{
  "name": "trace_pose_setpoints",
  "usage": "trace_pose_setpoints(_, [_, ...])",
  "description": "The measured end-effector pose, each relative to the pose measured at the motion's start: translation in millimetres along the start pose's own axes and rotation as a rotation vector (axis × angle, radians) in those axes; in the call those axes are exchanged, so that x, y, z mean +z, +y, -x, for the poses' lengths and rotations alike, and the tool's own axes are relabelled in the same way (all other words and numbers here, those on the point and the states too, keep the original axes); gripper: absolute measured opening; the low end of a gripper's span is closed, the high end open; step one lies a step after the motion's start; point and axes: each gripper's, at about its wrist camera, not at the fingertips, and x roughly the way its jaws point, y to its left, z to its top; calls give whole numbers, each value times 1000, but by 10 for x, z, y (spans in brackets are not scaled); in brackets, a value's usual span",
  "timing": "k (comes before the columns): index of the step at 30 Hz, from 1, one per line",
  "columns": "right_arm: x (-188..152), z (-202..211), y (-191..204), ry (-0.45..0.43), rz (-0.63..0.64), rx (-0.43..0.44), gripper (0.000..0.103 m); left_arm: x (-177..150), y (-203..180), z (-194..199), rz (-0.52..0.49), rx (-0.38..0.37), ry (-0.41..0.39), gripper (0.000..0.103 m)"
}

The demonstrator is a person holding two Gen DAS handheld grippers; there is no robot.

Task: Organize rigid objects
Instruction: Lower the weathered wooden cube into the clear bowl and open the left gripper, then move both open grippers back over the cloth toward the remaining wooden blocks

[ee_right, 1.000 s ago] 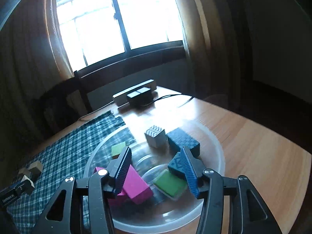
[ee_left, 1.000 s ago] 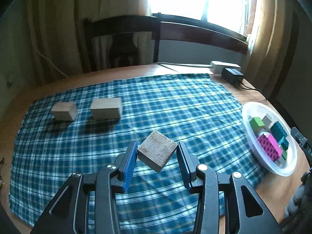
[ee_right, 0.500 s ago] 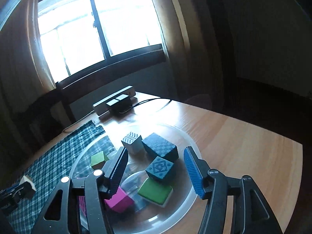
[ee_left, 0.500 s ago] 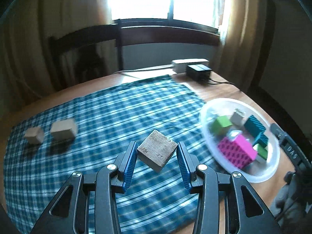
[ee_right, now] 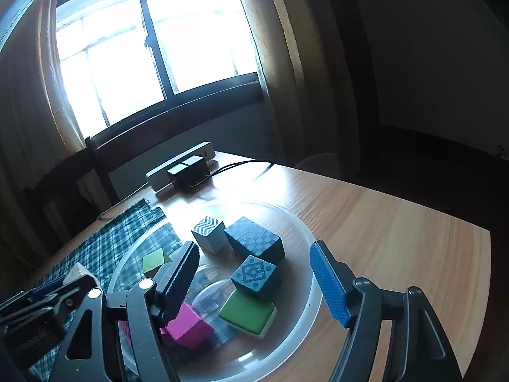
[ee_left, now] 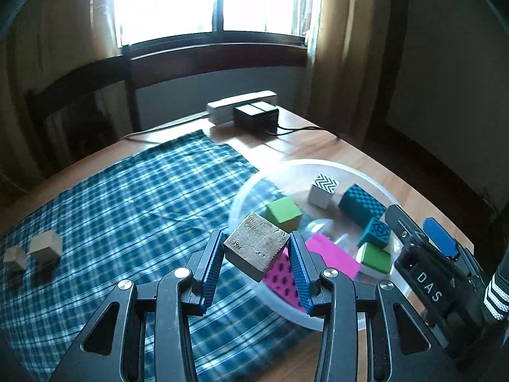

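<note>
My left gripper (ee_left: pixel 256 256) is shut on a plain wooden block (ee_left: pixel 256 244) and holds it in the air at the near left rim of the clear plastic bowl (ee_left: pixel 366 172). The bowl holds several coloured blocks: a pink one (ee_left: pixel 331 254), green ones (ee_left: pixel 283 211), teal ones (ee_left: pixel 361 205) and a zigzag one (ee_left: pixel 324 189). Two more plain wooden blocks (ee_left: pixel 46 244) lie far left on the blue plaid cloth (ee_left: pixel 127 197). My right gripper (ee_right: pixel 256 281) is open and empty above the bowl (ee_right: pixel 296 222); it also shows in the left wrist view (ee_left: pixel 426 254).
A white power strip (ee_left: pixel 241 105) with a black adapter (ee_left: pixel 256 116) and cable sits at the table's far edge. A dark wooden chair (ee_left: pixel 79 108) stands behind the table under the window. Bare wooden tabletop (ee_right: pixel 397 238) lies right of the bowl.
My left gripper has carried the wooden block rightward from over the cloth to the bowl's rim. My right gripper has opened wider and shifted over the bowl.
</note>
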Motion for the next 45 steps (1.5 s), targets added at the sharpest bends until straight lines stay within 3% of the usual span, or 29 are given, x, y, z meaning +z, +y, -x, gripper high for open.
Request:
trace_pose_setpoints(16, [10, 8, -31, -5, -22, 1, 76, 84, -254, -80, -60, -57, -3, 44])
trace_pose_setpoints(17, [11, 10, -32, -7, -23, -1, 76, 90, -250, -72, -56, -60, -6, 45])
trace_pose_setpoints(19, [15, 10, -40, -8, -27, -4, 76, 103, -212, -55, -38, -56, -13, 62])
trace_pose_setpoints(21, [17, 4, -46, -7, -30, -6, 76, 115, -149, -28, -12, -48, -25, 69])
trace_pose_setpoints(45, [-7, 25, 88, -35, 44, -27, 79, 31, 383, 155, 108, 42, -19, 69])
